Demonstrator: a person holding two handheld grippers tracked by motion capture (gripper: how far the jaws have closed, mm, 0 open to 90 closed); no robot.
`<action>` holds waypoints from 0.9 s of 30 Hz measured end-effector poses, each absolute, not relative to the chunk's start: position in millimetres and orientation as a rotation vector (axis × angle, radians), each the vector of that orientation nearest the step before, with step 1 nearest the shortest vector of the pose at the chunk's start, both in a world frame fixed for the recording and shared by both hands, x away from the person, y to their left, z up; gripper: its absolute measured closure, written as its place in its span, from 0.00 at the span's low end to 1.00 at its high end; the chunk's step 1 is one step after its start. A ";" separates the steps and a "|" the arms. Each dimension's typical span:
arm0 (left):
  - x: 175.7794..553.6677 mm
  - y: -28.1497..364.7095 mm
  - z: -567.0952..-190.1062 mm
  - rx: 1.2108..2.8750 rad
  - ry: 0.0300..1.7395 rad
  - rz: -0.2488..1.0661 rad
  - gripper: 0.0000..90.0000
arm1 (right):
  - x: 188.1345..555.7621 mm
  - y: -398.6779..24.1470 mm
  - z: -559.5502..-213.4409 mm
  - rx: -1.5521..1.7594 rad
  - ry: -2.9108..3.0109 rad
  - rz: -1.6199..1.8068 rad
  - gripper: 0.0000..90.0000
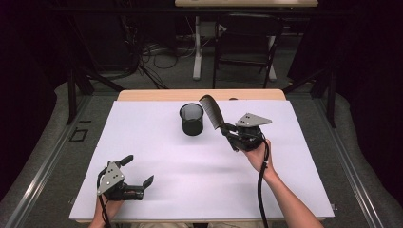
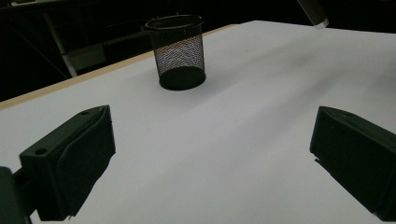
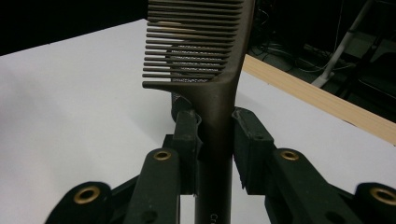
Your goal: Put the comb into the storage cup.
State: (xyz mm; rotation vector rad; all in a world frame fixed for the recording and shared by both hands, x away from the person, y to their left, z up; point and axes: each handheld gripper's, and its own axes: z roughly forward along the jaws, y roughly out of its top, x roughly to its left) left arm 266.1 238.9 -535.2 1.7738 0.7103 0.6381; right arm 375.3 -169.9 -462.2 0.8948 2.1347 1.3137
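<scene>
A dark brown comb [image 1: 212, 111] [image 3: 201, 42] is clamped by its handle in my right gripper [image 1: 224, 128] [image 3: 215, 135], teeth end raised and leaning toward a black mesh cup [image 1: 192, 119] [image 2: 178, 51]. The cup stands upright on the white sheet [image 1: 142, 137], just left of the comb's tip. In the left gripper view the comb's end [image 2: 314, 11] shows at the top right. My left gripper [image 1: 139, 170] [image 2: 210, 154] rests near the front left of the sheet, open, with nothing between its jaws, and it points toward the cup.
The white sheet covers a wooden table whose far edge [image 1: 199, 95] shows behind the cup. Beyond it are a dark chair [image 1: 247, 42], a white table leg [image 1: 197, 47] and cables on the floor. Bare sheet lies between the two grippers.
</scene>
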 end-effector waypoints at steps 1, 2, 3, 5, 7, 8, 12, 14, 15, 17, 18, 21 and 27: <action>266.0 238.9 -535.2 1.774 0.712 0.639 0.00 | 375.2 -169.6 -461.6 0.896 2.132 1.320 0.81; 266.0 238.9 -535.2 1.774 0.712 0.639 0.00 | 375.2 -169.6 -461.6 0.896 2.132 1.320 0.81; 266.1 239.2 -535.2 1.774 0.712 0.640 0.00 | 376.0 -169.0 -460.2 0.893 2.129 1.324 0.81; 266.5 239.2 -535.2 1.772 0.713 0.641 0.00 | 377.2 -168.5 -459.1 0.888 2.129 1.326 0.81; 266.6 239.1 -535.2 1.773 0.712 0.641 0.00 | 378.6 -168.0 -457.6 0.890 2.121 1.334 0.81; 266.5 239.0 -535.2 1.773 0.712 0.640 0.00 | 379.4 -167.7 -456.7 0.891 2.118 1.337 0.81; 266.3 238.8 -535.0 1.771 0.710 0.639 0.00 | 381.3 -165.5 -454.5 0.889 2.110 1.351 0.81; 266.9 239.0 -535.2 1.771 0.711 0.637 0.00 | 382.0 -164.1 -454.7 0.886 2.108 1.354 0.81; 266.9 239.0 -535.2 1.771 0.711 0.637 0.00 | 382.7 -163.6 -454.9 0.883 2.111 1.353 0.81; 267.3 238.5 -535.5 1.773 0.712 0.633 0.00 | 384.6 -163.1 -455.3 0.886 2.109 1.357 0.81; 267.1 238.6 -535.3 1.772 0.710 0.635 0.00 | 385.3 -162.8 -455.3 0.887 2.110 1.356 0.81; 266.1 238.6 -534.9 1.772 0.710 0.638 0.00 | 387.1 -162.0 -454.9 0.887 2.103 1.361 0.81; 266.1 238.4 -534.8 1.774 0.708 0.641 0.00 | 390.2 -158.9 -453.9 0.884 2.096 1.370 0.81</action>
